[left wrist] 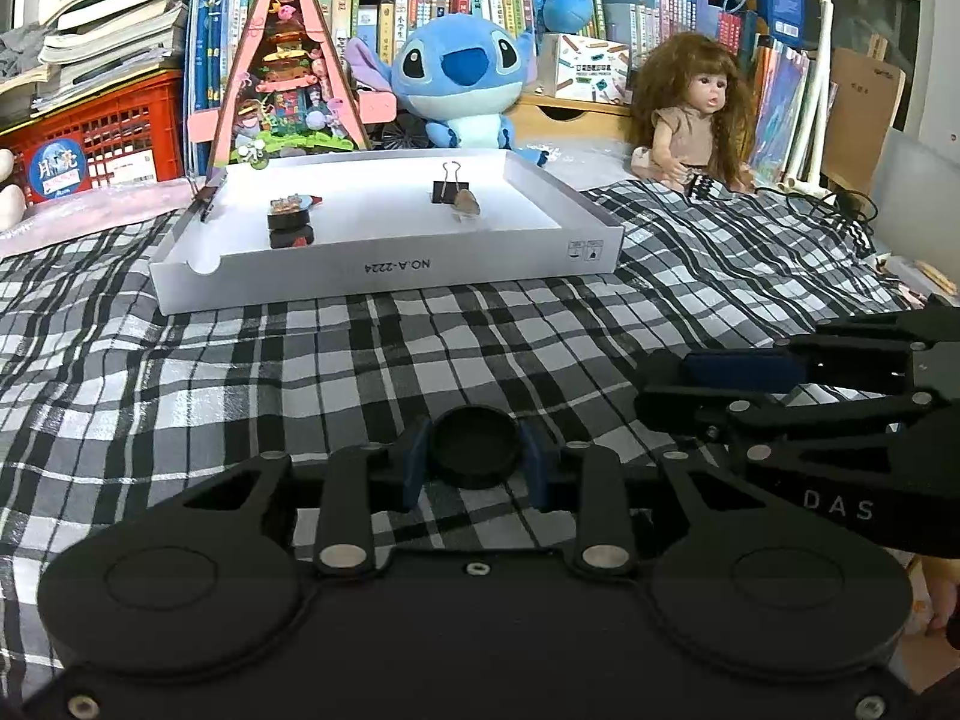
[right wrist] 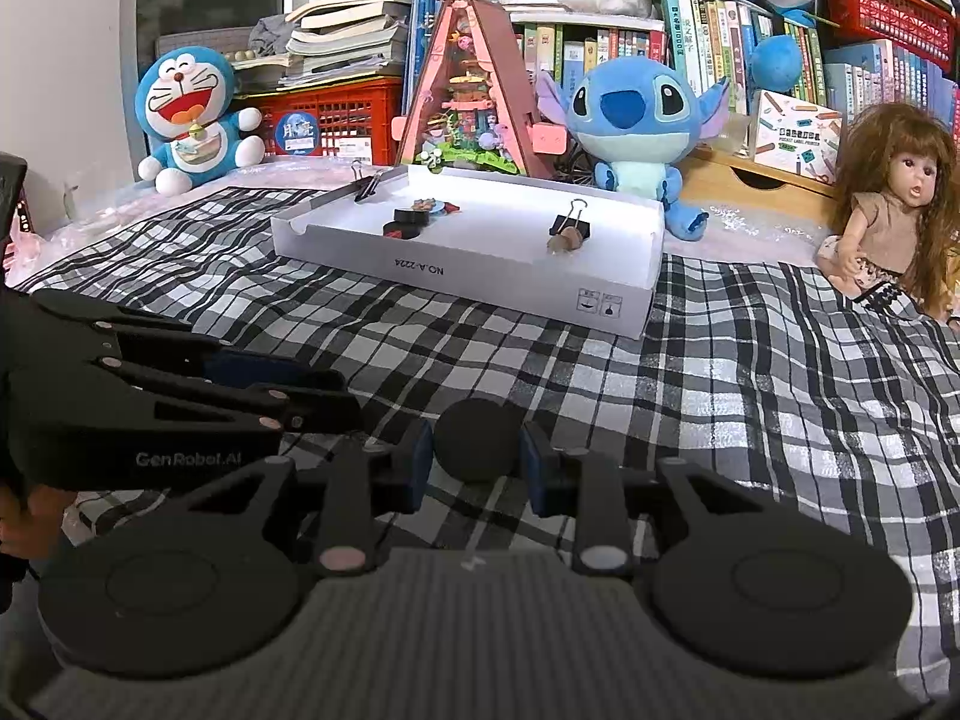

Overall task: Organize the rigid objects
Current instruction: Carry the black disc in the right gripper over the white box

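A black round cap (left wrist: 474, 444) sits low over the checked cloth, and my left gripper (left wrist: 476, 465) is shut on it with a blue pad pressing each side. My right gripper (right wrist: 477, 462) is shut on a second black round disc (right wrist: 477, 435), held edge to edge between its pads. The two grippers are side by side: the right gripper (left wrist: 657, 387) shows from the side in the left wrist view, the left gripper (right wrist: 342, 399) at the left of the right wrist view. Farther back lies a white tray (left wrist: 384, 273) holding a black binder clip (left wrist: 449, 189), a brownish piece (left wrist: 467, 204) and a small black-and-red stack (left wrist: 290, 225).
Another binder clip (right wrist: 367, 180) is clipped on the tray's left rim. Behind the tray stand a pink A-frame model (left wrist: 282, 78), a blue plush (left wrist: 459, 72), a doll (left wrist: 690, 114) and a second blue plush (right wrist: 192, 114). Books and red crates line the back. Checked cloth (left wrist: 240, 372) covers the bed.
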The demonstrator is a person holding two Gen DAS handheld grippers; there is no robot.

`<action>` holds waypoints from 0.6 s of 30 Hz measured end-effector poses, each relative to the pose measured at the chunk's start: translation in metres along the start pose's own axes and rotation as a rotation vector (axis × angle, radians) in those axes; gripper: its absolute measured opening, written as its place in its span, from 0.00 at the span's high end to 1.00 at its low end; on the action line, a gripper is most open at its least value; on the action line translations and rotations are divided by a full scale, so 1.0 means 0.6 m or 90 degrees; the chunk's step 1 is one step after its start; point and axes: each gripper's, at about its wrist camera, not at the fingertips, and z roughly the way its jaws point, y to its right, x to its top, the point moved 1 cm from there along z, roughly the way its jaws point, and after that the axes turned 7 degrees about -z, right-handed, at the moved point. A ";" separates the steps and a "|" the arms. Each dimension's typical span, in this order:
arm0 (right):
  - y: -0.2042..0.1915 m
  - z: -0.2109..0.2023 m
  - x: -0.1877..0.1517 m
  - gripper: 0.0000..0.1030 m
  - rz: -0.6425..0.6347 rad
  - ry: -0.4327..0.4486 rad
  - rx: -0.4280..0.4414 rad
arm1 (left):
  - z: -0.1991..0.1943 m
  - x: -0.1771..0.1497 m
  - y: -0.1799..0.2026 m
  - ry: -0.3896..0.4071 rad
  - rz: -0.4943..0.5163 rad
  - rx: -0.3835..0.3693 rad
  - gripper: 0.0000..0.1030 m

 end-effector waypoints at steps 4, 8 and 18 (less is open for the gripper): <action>0.004 0.004 0.003 0.64 0.015 0.000 -0.008 | -0.002 0.007 -0.009 0.004 -0.010 0.008 0.71; 0.008 0.008 0.007 0.64 0.028 0.000 -0.013 | -0.005 0.017 -0.020 0.012 -0.021 0.019 0.71; 0.011 0.020 0.025 0.64 0.046 -0.001 -0.025 | -0.008 0.046 -0.047 0.025 -0.058 0.040 0.71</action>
